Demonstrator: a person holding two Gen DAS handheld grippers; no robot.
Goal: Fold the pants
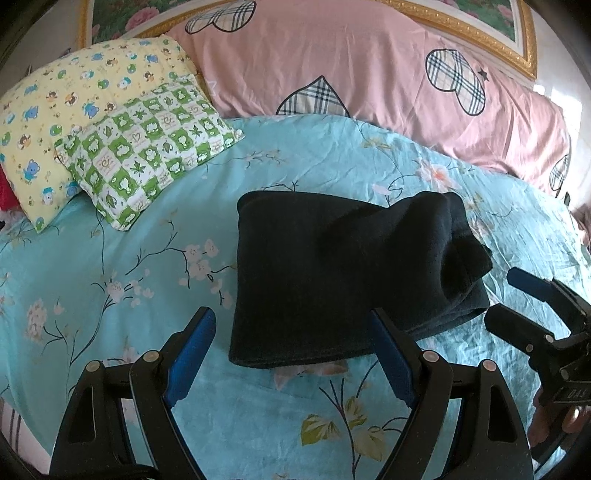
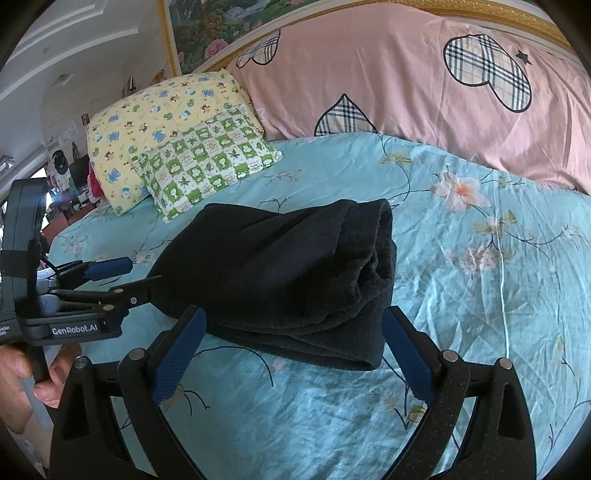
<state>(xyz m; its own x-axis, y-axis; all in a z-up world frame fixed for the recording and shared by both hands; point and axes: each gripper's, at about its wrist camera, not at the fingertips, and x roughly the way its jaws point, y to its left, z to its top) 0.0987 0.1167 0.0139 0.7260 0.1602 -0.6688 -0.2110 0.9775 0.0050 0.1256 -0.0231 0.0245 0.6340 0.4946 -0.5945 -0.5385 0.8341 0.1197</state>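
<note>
The dark pants (image 1: 332, 273) lie folded into a thick rectangular bundle on the turquoise floral sheet (image 1: 110, 258). The bundle's rolled, layered edge faces right. My left gripper (image 1: 291, 321) is open just in front of the bundle's near edge, with nothing between its blue-padded fingers. In the left wrist view my right gripper (image 1: 504, 297) stands open at the bundle's right side. In the right wrist view the pants (image 2: 280, 266) sit just beyond my open right gripper (image 2: 294, 314). My left gripper (image 2: 142, 272) is open at their left edge, and a hand (image 2: 22, 376) holds its handle.
A yellow cartoon-print pillow (image 1: 74, 96) and a green checked pillow (image 1: 147, 147) lie at the far left. A pink quilt with plaid hearts (image 1: 369, 74) runs along the back under a gold-framed picture (image 1: 480, 33). Bare sheet (image 2: 498, 295) spreads to the right of the pants.
</note>
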